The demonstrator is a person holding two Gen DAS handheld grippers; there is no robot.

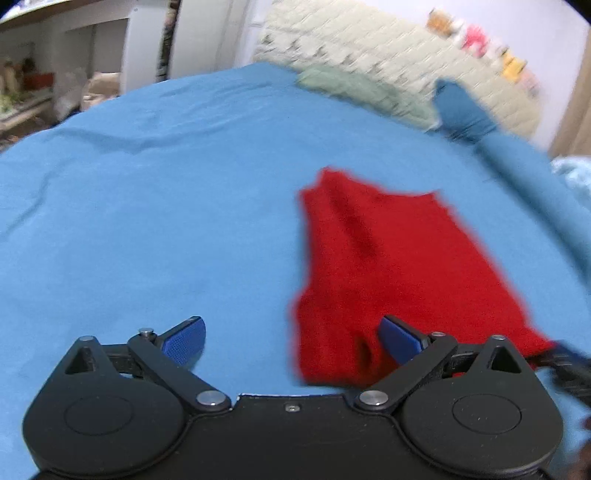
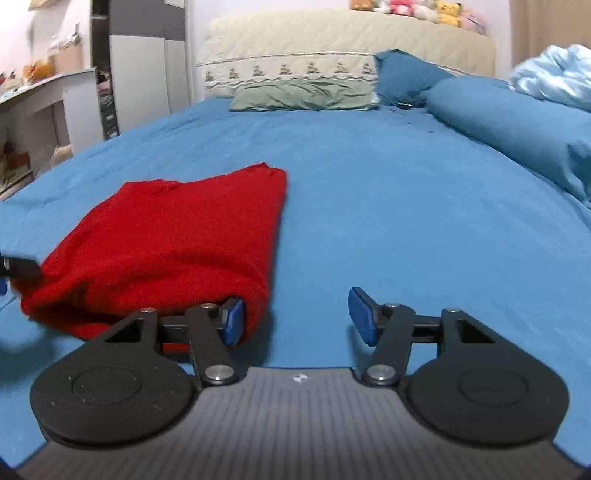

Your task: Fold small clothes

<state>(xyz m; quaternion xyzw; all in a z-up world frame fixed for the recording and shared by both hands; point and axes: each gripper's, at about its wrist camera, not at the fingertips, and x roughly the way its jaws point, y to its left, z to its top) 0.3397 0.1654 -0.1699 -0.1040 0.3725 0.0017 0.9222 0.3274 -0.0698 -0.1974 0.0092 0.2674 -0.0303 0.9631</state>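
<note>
Left gripper [image 1: 291,339]: jaws spread wide, nothing between them; its right pad [image 1: 400,338] overlaps the near edge of the red garment [image 1: 388,266], contact not certain in the blurred left wrist view. Right gripper [image 2: 297,314]: jaws likewise spread, holding nothing; its left pad [image 2: 233,320] sits against the near right corner of the red garment [image 2: 166,243], the other pad over bare sheet. Red garment: knit, folded into a compact wedge, lying on the blue bed sheet [image 2: 369,184], ahead and to the right of the left gripper, ahead and to the left of the right gripper. Beyond the garment: open sheet with light creases. Far end of the bed: green pillow [image 2: 303,95], blue pillow [image 2: 406,75], long blue bolster [image 2: 509,122] to the right, pale blue quilt [image 2: 554,75] behind it. Farthest: cream headboard cover [image 2: 332,40] with plush toys [image 2: 413,7] on top; white shelving [image 2: 44,107] to the far left.
</note>
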